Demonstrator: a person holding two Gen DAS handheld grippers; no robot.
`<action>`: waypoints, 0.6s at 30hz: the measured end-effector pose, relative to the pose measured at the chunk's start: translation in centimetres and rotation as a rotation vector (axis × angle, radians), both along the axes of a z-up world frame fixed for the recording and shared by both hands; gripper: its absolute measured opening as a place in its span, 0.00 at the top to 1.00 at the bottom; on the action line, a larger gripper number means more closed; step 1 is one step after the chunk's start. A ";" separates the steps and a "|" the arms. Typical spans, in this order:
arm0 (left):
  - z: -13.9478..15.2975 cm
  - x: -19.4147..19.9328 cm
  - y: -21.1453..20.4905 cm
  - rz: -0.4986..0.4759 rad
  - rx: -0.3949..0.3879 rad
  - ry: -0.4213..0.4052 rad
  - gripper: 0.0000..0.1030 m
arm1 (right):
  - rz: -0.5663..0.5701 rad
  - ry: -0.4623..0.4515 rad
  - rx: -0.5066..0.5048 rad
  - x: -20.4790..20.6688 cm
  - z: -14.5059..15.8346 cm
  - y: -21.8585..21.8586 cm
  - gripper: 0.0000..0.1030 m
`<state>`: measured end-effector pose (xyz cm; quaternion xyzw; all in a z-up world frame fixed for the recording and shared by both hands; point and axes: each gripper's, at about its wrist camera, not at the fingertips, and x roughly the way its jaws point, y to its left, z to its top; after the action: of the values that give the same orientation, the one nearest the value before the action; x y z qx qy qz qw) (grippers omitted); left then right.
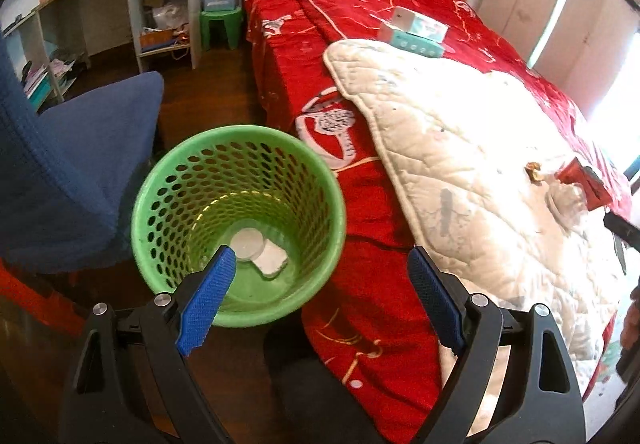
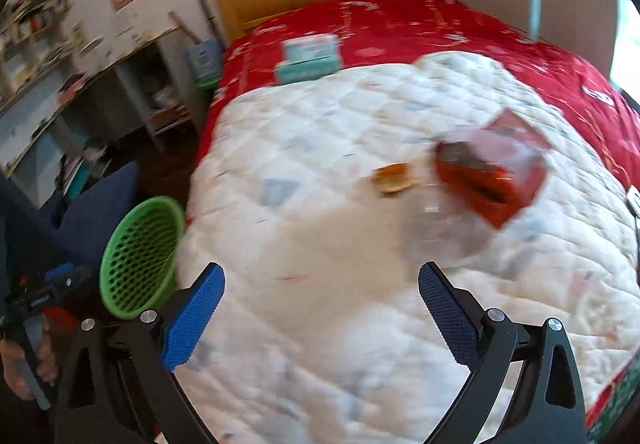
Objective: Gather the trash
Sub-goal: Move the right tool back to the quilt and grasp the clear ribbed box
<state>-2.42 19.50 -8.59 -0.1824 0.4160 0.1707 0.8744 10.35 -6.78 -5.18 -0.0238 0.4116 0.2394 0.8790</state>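
Beside the bed with its red cover (image 1: 352, 204) stands a green perforated basket (image 1: 240, 222) on the dark floor – a clear round lid (image 1: 248, 244) and a white scrap (image 1: 272, 258) lie at its bottom. On the white quilt (image 2: 320, 244) lie a red box (image 2: 492, 172) and a small orange-brown wrapper (image 2: 394, 178), near each other. The left gripper (image 1: 320, 264) hangs over the basket's near side, jaws wide apart, nothing between them. The right gripper (image 2: 322, 276) – also wide and empty – hangs above the quilt.
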 end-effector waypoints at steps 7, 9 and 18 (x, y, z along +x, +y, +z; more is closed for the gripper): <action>-0.2 1.5 -1.5 -0.034 0.007 0.017 0.16 | -0.147 -0.004 0.049 3.6 1.6 -6.4 0.08; -0.3 1.8 -1.7 -0.036 0.004 0.022 0.16 | -0.184 -0.001 0.056 4.9 1.9 -8.0 0.09; -0.9 3.2 -3.2 -0.058 0.000 0.043 0.16 | -0.227 0.062 0.148 9.3 2.6 -11.6 0.31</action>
<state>0.76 16.34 -9.49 -0.1667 0.4397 0.1494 0.8698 19.69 -18.36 -2.55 0.0952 0.4201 0.1685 0.8866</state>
